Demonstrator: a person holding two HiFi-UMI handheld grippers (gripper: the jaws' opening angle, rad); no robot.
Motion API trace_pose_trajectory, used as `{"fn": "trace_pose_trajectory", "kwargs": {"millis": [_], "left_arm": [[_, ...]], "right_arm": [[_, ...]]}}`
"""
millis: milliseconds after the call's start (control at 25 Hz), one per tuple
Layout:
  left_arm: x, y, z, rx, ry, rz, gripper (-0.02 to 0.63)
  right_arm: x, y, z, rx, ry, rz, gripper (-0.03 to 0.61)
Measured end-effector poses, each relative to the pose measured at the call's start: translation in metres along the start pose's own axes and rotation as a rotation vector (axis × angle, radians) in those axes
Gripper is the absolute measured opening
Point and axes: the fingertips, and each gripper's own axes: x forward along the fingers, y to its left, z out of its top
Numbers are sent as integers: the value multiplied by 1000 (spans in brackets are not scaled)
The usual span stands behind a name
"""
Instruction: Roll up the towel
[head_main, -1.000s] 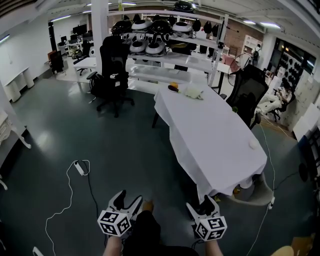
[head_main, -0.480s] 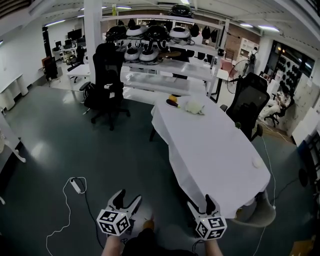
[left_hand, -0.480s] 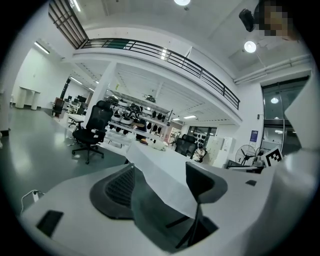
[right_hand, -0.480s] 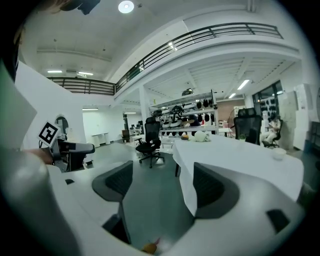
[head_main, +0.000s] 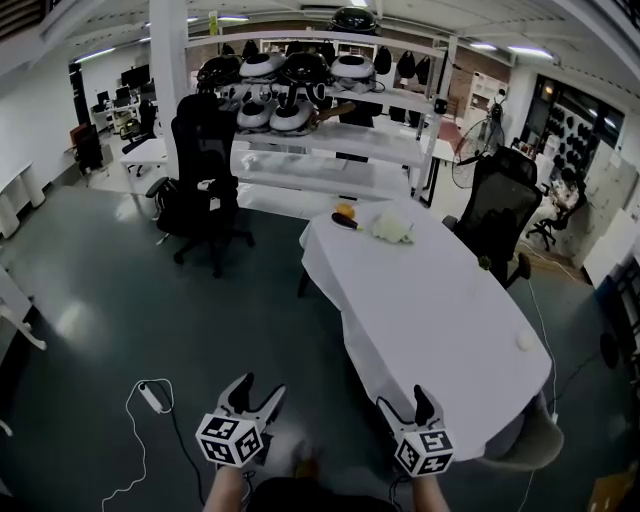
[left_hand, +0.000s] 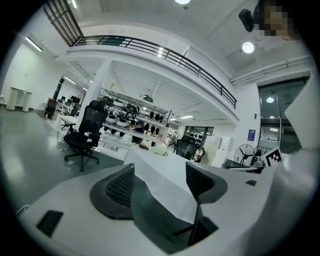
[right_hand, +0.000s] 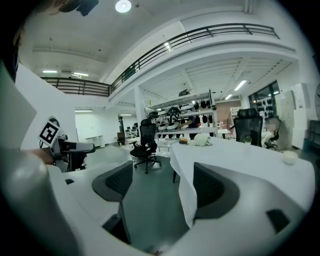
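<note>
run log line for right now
left gripper: open, empty | right gripper: open, empty | pale crumpled towel: far end of white-draped table, untouched

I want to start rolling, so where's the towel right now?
In the head view, the towel lies crumpled at the far end of the table, just right of a small orange thing.

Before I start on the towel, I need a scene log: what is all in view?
table: one, white-clothed, ahead at right
towel: one, pale, crumpled, table's far end
small item: one, orange and black, left of the towel
round item: one, white, table's right edge
office chairs: two near, black, either side of the table
rack: one, white, behind the table, loaded
power strip: one, white, floor at left
left tool: one, black jaws apart, empty
right tool: one, black jaws apart, empty
</note>
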Motion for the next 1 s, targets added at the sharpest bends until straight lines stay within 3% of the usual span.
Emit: {"fn": "trace_pose_trajectory", "kwargs": {"millis": [320, 760, 1000], "left_arm": [[23, 29, 12, 1, 14, -12, 333], [-6, 51, -36, -74, 82, 41, 333], [-3, 72, -32, -83, 70, 86, 333]], "right_arm": [[37, 8, 12, 7, 0, -5, 377], [43, 35, -30, -2, 113, 48, 377], [66, 35, -27, -1, 117, 69, 377]]}}
